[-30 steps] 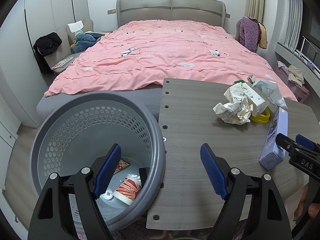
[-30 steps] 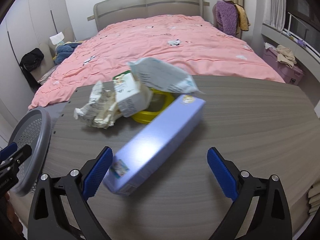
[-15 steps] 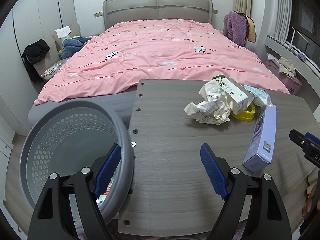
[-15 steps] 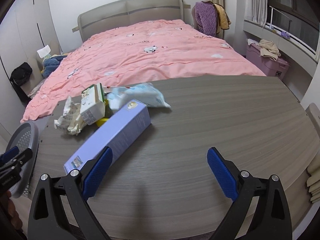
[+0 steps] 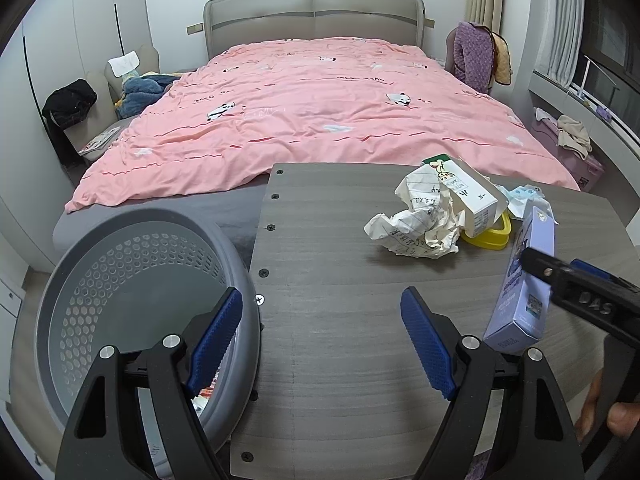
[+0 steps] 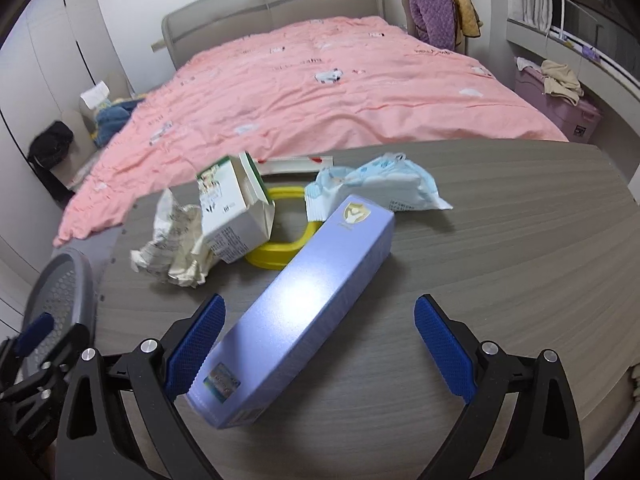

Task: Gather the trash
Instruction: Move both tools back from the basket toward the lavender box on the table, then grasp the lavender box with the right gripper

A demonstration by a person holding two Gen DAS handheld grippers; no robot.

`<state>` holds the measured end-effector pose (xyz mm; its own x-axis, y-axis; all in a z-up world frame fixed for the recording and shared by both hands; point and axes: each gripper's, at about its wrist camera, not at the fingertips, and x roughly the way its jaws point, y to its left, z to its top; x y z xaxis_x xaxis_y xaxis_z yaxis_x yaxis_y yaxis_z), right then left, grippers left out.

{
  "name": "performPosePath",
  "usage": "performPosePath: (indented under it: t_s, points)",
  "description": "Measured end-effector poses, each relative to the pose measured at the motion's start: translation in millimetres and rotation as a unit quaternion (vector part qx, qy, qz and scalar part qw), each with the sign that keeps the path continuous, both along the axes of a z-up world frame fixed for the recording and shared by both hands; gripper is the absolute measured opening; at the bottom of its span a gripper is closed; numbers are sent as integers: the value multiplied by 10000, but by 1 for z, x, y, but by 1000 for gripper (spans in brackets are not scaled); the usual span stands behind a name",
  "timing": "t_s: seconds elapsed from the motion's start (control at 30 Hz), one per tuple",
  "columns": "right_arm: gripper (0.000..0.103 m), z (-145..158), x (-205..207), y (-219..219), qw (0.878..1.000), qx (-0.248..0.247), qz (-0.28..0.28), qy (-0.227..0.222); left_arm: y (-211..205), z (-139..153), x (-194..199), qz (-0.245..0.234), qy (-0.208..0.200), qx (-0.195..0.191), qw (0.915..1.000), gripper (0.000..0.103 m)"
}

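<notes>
Box: purple box (image 6: 304, 304) lies between the spread fingers of the right gripper (image 6: 318, 344), long axis far-right.
Grip: perhaps left pad touching; left gripper (image 5: 322, 334) released, empty.

Long lavender box (image 6: 304, 304) lies flat on desk (image 6: 500, 240), slanted, near end with small label. Crumpled lined paper (image 6: 176, 248) left of box's far half, wadded, off-white. White milk-type carton (image 6: 236, 212) – green trim, top torn open – leans tilted over yellow plastic ring (image 6: 280, 254), touching paper. Ring lies flat, just left of box's far end. Pale blue wipes packet (image 6: 384, 184) lies beyond box's far end, crinkled. Grey perforated basket (image 5: 132, 296) stands well left of box, off desk edge – scraps at bottom.
</notes>
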<state>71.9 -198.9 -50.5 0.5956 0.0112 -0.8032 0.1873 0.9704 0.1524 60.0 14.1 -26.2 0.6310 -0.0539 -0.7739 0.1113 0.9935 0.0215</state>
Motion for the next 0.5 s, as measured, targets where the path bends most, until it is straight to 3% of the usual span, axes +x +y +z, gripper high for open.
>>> performPosePath:
  t_s: [0.37,0.5]
  points:
    - [94,-6,-30,-35,9982,-475,-291,213,9,-3,0,28,8,-131,9999,78]
    - [94,-5,-37,-51,9984,-389,-380,135,7,-4,0,-12,17,-163,9999,78]
